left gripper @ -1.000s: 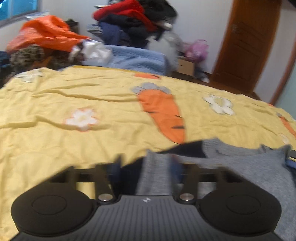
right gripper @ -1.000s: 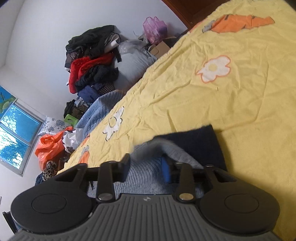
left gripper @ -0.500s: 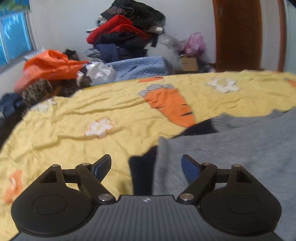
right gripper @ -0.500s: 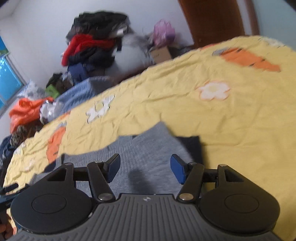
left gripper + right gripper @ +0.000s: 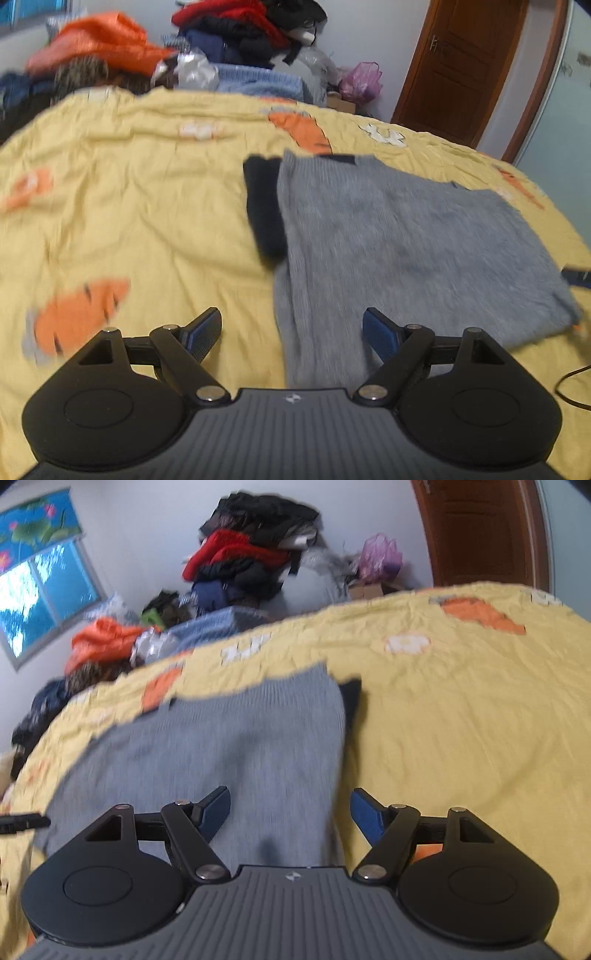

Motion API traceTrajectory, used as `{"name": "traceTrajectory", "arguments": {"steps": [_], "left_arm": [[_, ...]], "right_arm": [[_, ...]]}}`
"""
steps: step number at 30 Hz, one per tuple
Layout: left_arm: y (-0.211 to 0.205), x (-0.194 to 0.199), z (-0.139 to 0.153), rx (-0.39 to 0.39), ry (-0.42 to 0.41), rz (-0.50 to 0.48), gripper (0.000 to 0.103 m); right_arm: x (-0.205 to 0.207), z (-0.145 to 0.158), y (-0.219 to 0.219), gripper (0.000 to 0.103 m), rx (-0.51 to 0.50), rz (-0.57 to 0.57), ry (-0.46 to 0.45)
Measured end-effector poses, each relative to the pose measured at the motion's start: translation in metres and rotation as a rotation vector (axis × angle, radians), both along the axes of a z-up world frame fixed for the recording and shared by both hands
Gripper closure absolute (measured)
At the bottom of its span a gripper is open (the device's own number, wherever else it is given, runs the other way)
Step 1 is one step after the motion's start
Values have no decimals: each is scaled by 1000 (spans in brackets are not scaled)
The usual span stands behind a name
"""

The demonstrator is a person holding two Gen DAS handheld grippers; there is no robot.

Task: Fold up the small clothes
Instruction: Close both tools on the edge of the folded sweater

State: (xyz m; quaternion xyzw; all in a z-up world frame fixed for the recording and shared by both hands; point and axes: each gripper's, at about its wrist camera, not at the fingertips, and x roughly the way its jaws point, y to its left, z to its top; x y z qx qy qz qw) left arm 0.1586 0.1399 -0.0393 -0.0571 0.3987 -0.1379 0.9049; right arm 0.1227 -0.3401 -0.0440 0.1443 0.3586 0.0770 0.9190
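A grey knitted garment (image 5: 399, 236) with dark navy trim (image 5: 264, 210) lies flat on the yellow bedspread (image 5: 140, 221). In the left wrist view my left gripper (image 5: 291, 330) hangs open over its near left edge, nothing between the blue pads. The right wrist view shows the same grey garment (image 5: 236, 746) with a navy strip (image 5: 352, 698) along its right edge. My right gripper (image 5: 290, 808) is above the near end, jaws opening, pads clear of the cloth. The other gripper's tip (image 5: 22, 821) peeks in at the left edge.
The bedspread (image 5: 461, 738) carries carrot and flower prints. Beyond its far edge stand piles of clothes (image 5: 236, 33), an orange bag (image 5: 107, 40), a folded blue blanket (image 5: 258, 81) and a pink bag (image 5: 360, 79). A brown door (image 5: 465, 62) is at the back right, a window (image 5: 40, 590) at the left.
Both grippers let go of the garment's navy-trimmed corners and drew back toward its near end. The garment now lies flat. The right gripper rolled level and widened.
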Motion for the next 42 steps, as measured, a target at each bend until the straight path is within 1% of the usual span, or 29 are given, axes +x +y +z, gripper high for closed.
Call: {"name": "traceTrajectory", "arguments": {"steps": [4, 7, 8, 9, 10, 11, 12, 13, 14, 17, 19, 21, 22, 24, 25, 26, 28, 29, 30, 31, 32, 33, 34, 35, 37, 38, 39, 41, 42], "left_arm": [[2, -12, -6, -31, 5, -5, 19], [-2, -16, -11, -132, 37, -60, 20], [-5, -18, -12, -156, 39, -79, 24], [-9, -19, -12, -160, 33, -91, 32], [-14, -19, -13, -146, 28, -93, 57], [-16, -17, -15, -134, 37, -89, 75], [-17, -15, -17, -142, 53, -82, 80], [-15, -15, -18, -157, 60, -74, 87], [-14, -15, -17, -162, 56, -68, 89], [-10, -21, -8, -149, 13, -43, 92], [-4, -25, 0, -153, -4, -27, 92], [-2, -27, 5, -131, -6, -40, 92], [-5, -27, 4, -104, 2, -49, 92], [-13, -25, -6, -53, 47, -71, 92], [-16, -26, -9, -30, 56, -75, 92], [-18, -28, -10, -10, 57, -76, 89], [-17, -36, -3, 32, 40, -49, 87], [-17, -39, 2, 68, 24, -33, 79], [-18, -42, 9, 111, -2, -14, 72], [-20, -44, 15, 152, -35, 6, 53], [-23, -44, 21, 184, -68, 23, 31], [-26, -43, 27, 203, -108, 36, 23], [-29, -42, 32, 207, -145, 43, 19], [-33, -39, 37, 200, -165, 44, 19], [-43, -29, 36, 167, -161, 18, 19], [-49, -24, 30, 156, -135, 3, 19], [-55, -17, 20, 161, -87, -18, 19], [-63, -9, -4, 233, 8, -24, 19], [-64, -10, -12, 262, 17, -16, 18]], "right_arm": [[-19, -13, -2, 28, 7, -5, 80], [-28, -15, 4, 28, 23, 16, 86], [-28, -16, 6, 31, 36, 22, 83], [-28, -16, 7, 36, 49, 32, 83], [-27, -16, 9, 55, 58, 40, 82], [-25, -17, 10, 77, 71, 43, 86], [-23, -17, 11, 80, 84, 38, 89], [-23, -16, 12, 80, 78, 35, 82], [-24, -14, 13, 81, 56, 32, 69], [-30, -2, 17, 83, -37, -1, 19], [-35, 7, 14, 84, -61, -13, -5], [-36, 11, 13, 84, -75, -2, 5], [-35, 9, 14, 84, -85, 11, 22], [-30, 0, 19, 83, -98, 49, 84], [-29, -3, 22, 81, -110, 51, 96], [-29, -4, 25, 76, -122, 44, 100], [-34, 2, 25, 70, -138, 12, 77], [-38, 9, 23, 68, -149, -15, 48], [-41, 15, 22, 67, -159, -39, 23], [-43, 22, 21, 67, -165, -54, -8], [-44, 28, 22, 67, -161, -52, -39], [-44, 33, 26, 67, -148, -36, -64], [-42, 35, 32, 67, -139, -13, -77], [-39, 34, 39, 67, -138, 14, -77], [-30, 25, 54, 68, -157, 51, -51], [-26, 17, 58, 68, -170, 54, -33], [-22, 9, 59, 68, -177, 43, -7], [-18, -4, 53, 67, -156, 13, 51], [-20, -6, 52, 67, -147, 5, 62]]}}
